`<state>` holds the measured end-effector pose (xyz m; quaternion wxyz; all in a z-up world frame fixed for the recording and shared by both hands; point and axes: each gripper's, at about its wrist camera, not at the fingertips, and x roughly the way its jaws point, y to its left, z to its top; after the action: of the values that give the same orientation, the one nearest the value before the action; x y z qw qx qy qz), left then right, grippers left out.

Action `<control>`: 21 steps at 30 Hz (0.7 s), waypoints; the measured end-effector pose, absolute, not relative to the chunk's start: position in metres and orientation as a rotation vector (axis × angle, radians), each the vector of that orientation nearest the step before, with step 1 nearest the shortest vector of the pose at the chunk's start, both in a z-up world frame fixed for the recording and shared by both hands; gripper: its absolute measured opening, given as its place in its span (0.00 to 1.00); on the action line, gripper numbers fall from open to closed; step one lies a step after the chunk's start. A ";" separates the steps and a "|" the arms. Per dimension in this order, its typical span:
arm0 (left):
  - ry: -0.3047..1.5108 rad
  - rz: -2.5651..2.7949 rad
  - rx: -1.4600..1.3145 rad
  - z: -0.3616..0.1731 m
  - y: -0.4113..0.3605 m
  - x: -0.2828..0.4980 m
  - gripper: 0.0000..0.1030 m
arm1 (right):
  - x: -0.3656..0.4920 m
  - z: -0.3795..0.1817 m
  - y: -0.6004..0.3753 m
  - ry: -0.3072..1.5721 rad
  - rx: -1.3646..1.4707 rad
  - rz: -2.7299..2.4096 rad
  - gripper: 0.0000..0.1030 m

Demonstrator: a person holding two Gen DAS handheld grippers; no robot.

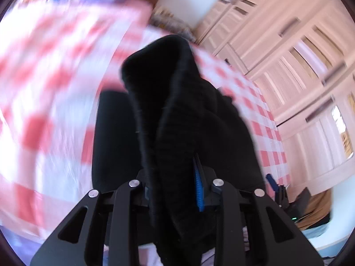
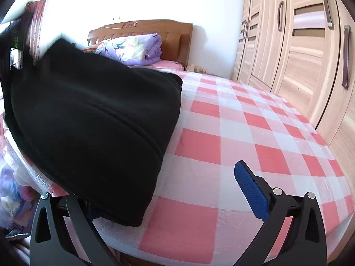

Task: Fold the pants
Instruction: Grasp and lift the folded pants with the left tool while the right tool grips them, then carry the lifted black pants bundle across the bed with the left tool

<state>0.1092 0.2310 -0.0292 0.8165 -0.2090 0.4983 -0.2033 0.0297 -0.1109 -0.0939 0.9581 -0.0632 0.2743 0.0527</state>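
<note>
The left gripper (image 1: pixel 175 190) has its jaws closed on a bunched fold of the black pants (image 2: pixel 93 119), which lie partly lifted over the red-checked bed (image 2: pixel 255 133). The right gripper (image 2: pixel 168 190) stands with jaws wide apart, gripping nothing, the cloth's edge draped over its left finger.

- We see our right gripper (image 2: pixel 177 190) with its jaws spread wide; the blue pad (image 2: pixel 250 192) touches nothing.
- The black pants (image 2: pixel 93 119) drape over our left finger, lying on the red-checked bed (image 2: pixel 255 133).
- A wardrobe (image 2: pixel 299 44) stands beside the bed; a purple quilt (image 2: pixel 135 48) lies by the headboard (image 2: pixel 175 42).
</note>
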 end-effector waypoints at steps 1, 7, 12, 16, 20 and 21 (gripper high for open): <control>1.064 -0.458 -0.544 -0.060 0.245 0.110 0.31 | 0.031 -0.094 -0.109 0.557 -0.130 0.107 0.96; 0.905 -0.505 -0.622 -0.059 0.256 0.094 0.32 | 0.031 -0.095 -0.109 0.575 -0.125 0.107 0.96; 0.856 -0.477 -0.542 -0.031 0.242 0.079 0.25 | 0.034 -0.088 -0.105 0.578 -0.144 0.080 0.96; 0.817 -0.508 -0.507 -0.014 0.240 0.073 0.24 | 0.032 -0.080 -0.104 0.535 -0.144 0.073 0.96; 0.935 -0.482 -0.554 -0.051 0.250 0.083 0.27 | 0.033 -0.087 -0.100 0.572 -0.165 0.090 0.96; 0.942 -0.471 -0.588 -0.065 0.256 0.083 0.31 | 0.034 -0.090 -0.099 0.593 -0.170 0.095 0.96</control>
<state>0.0827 0.2555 -0.0655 0.8236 -0.2764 0.4430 -0.2216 0.0344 -0.0995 -0.0898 0.9517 -0.0834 0.2918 0.0466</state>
